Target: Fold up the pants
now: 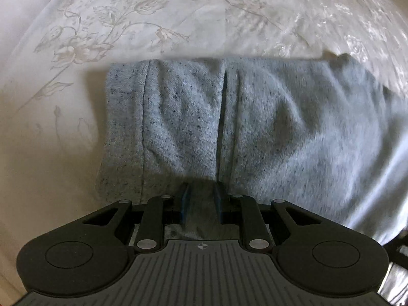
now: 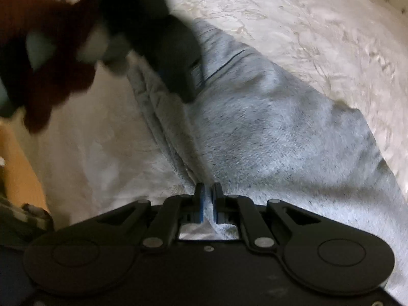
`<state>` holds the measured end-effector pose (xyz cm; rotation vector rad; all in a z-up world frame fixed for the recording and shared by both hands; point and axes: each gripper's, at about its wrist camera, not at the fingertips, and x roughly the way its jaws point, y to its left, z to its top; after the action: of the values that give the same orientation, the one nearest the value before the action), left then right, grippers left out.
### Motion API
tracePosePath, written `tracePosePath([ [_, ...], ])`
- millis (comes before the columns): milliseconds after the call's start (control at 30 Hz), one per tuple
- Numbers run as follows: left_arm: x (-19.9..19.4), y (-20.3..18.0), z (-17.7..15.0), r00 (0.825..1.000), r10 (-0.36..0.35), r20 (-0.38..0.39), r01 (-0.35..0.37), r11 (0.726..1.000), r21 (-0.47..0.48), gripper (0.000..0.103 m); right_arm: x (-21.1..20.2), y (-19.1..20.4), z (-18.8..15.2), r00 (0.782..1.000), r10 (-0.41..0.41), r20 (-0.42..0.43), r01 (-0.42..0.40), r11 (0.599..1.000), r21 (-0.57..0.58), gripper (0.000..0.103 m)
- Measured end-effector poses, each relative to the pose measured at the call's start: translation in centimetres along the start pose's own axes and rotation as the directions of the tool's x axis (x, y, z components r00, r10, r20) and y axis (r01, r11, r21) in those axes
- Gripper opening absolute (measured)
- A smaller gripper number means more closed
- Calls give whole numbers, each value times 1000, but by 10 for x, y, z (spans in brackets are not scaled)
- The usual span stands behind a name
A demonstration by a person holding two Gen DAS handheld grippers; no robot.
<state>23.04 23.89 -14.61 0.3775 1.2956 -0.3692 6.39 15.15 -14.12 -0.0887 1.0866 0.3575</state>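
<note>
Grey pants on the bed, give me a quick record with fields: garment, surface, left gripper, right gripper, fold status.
garment: heathered grey knit pants, lying folded in layers, a seam running down the top layer
surface: white bedspread with embroidered flowers
left gripper: pointing down, jaws closed on a bunch of the grey fabric
right gripper: jaws nearly together, pinching an edge of the pants
fold status: stacked layers visible along one edge in the right wrist view; not yet a compact bundle

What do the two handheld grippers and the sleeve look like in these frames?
Both are black: the left gripper and right gripper have two fingers with blue pads, silver pivot pins, and round discs on each side. The left body is ribbed grey with a small crosshair mark. A dark red sleeve shows, blurred, in the right wrist view.
</note>
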Motion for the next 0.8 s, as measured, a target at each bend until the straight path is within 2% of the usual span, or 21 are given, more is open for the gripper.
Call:
tracePosePath([
  [67, 0, 1, -3, 1000, 0, -17, 0, 1000, -13, 21, -13, -13, 4, 1000, 4, 21, -4, 999, 40, 10],
  [133, 3, 5, -11, 999, -17, -42, 15, 999, -38, 21, -25, -33, 9, 998, -8, 61, 2, 995, 105, 17],
  [200, 7, 7, -21, 998, -24, -52, 22, 999, -38, 20, -32, -61, 17, 995, -46, 92, 28, 981, 191, 33],
  [233, 9, 7, -24, 999, -22, -49, 20, 999, -28, 20, -33, -78, 22, 991, -82, 102, 56, 970, 236, 37],
  [333, 11, 4, -29, 999, -10, -51, 10, 1000, -4, 20, -23, -124, 40, 979, -176, 103, 135, 939, 317, 38],
  [433, 11, 4, -31, 997, -20, -68, 18, 1000, -22, 20, -6, -161, 58, 968, -229, 102, 179, 916, 359, 44],
  [533, 11, 9, -32, 997, -31, -74, 30, 999, -21, 20, 12, -182, 71, 969, -237, 76, 195, 912, 362, 45],
  [633, 16, 7, -26, 996, -31, -81, 30, 999, -15, 20, 35, -196, 79, 977, -209, 44, 182, 921, 343, 45],
  [667, 17, 8, -24, 996, -29, -85, 28, 1000, -14, 20, 40, -198, 78, 981, -190, 28, 171, 928, 331, 43],
  [700, 18, 8, -24, 996, -27, -87, 26, 1000, -13, 20, 46, -201, 78, 986, -165, 15, 151, 934, 324, 18],
  [733, 19, 8, -22, 996, -23, -89, 22, 1000, -11, 20, 49, -197, 76, 991, -131, 4, 123, 941, 316, 2],
  [800, 20, 6, -21, 995, -18, -93, 17, 1000, -9, 20, 49, -186, 69, 995, -97, -5, 94, 950, 296, 3],
])
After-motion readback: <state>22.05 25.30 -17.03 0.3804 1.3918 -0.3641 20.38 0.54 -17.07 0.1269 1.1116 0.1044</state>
